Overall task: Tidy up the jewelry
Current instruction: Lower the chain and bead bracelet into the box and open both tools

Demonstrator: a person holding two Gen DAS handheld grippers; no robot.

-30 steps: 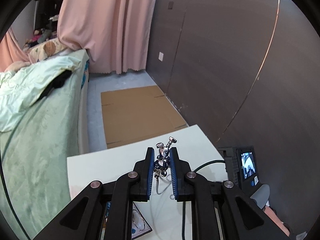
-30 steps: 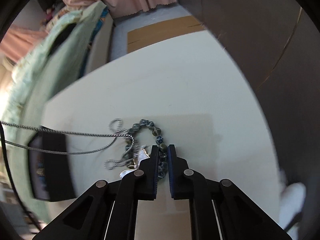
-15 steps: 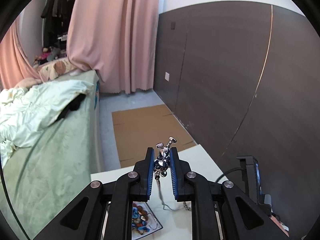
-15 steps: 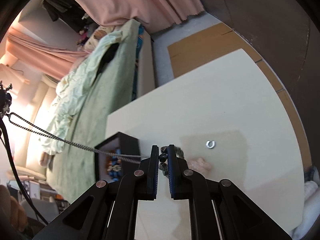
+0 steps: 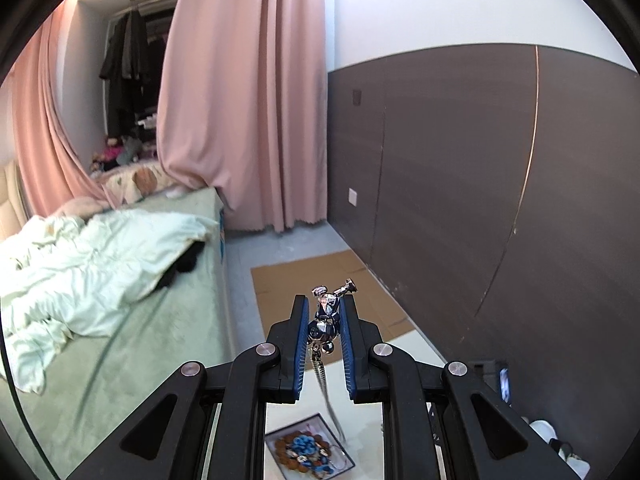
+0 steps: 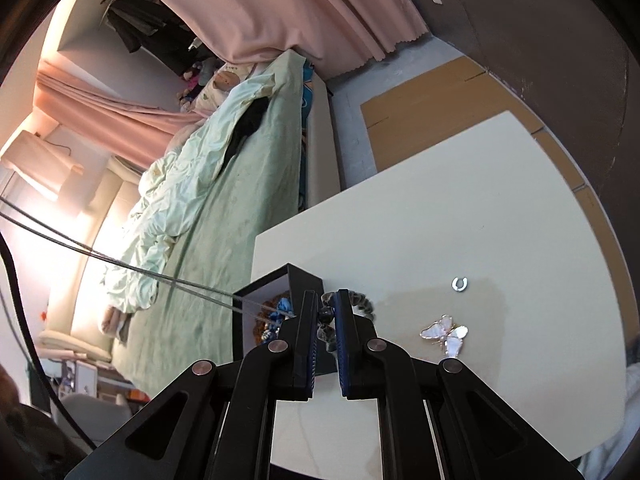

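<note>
Left tongs (image 5: pixel 324 316) clenched on the silver pendant (image 5: pixel 326 314), chain (image 5: pixel 328 396) hanging over the black box (image 5: pixel 310 450) on the desk (image 6: pixel 440 208); right tongs (image 6: pixel 325 312) grasping the bead bracelet (image 6: pixel 362 305) w/ box (image 6: pixel 276 304) beside: lower both slowly, feed chain in first, don't snag beads.

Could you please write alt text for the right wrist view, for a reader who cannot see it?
The right gripper is shut on a dark beaded bracelet beside an open black jewelry box on a white table. A butterfly brooch and a small silver ring lie on the table.
</note>
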